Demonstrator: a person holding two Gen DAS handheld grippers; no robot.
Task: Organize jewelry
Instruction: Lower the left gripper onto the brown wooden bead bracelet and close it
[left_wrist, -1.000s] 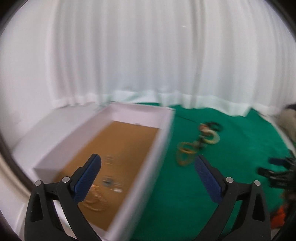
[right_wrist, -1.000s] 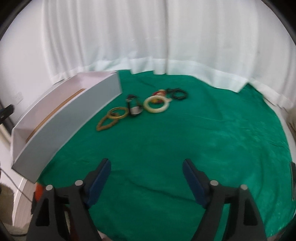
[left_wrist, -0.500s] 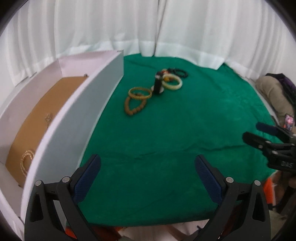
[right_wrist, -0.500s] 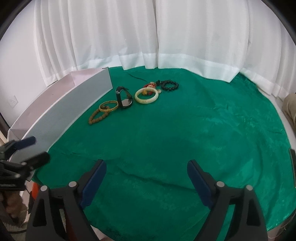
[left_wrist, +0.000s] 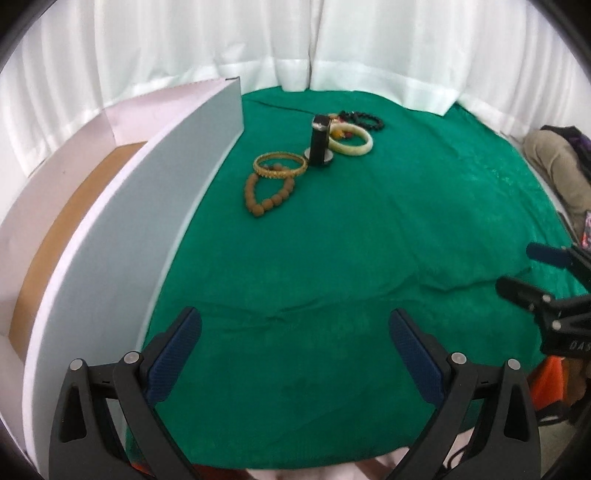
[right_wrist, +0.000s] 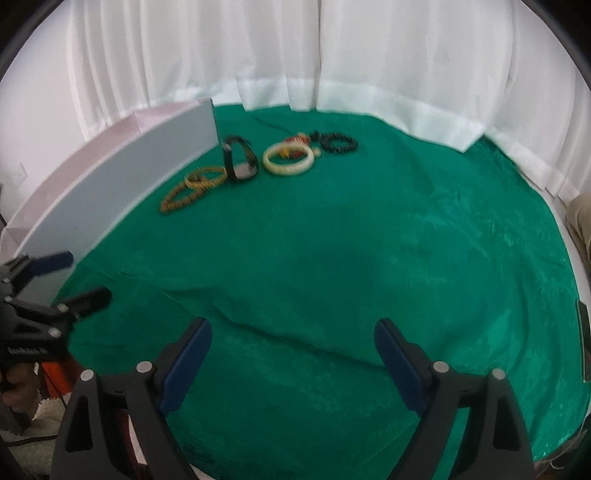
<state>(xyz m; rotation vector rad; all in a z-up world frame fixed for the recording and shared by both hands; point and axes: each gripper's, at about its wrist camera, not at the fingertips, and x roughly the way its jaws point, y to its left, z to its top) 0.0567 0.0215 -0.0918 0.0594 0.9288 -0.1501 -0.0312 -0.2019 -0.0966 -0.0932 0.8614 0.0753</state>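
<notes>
Jewelry lies in a cluster on the far side of the green cloth (left_wrist: 332, 258): a brown bead bracelet (left_wrist: 267, 192), a gold bangle (left_wrist: 280, 165), a black watch (left_wrist: 319, 142) standing on edge, a cream bangle (left_wrist: 350, 142) and a black bead bracelet (left_wrist: 364, 119). The right wrist view shows the same cluster, with the cream bangle (right_wrist: 289, 159) and the watch (right_wrist: 239, 159). A white box (left_wrist: 122, 236) with a brown floor stands at the left. My left gripper (left_wrist: 294, 343) and right gripper (right_wrist: 292, 350) both hang open over the near cloth, far from the jewelry, nothing between their fingers.
White curtains close off the back. The cloth has creases near the front edge. My right gripper (left_wrist: 546, 280) juts in at the right of the left wrist view; my left gripper (right_wrist: 55, 280) shows at the left of the right wrist view. A beige bag (left_wrist: 554, 162) lies at far right.
The left gripper swung from above the box to the right and down over the green cloth. The right gripper's jaws spread a little wider and it sank slightly.
</notes>
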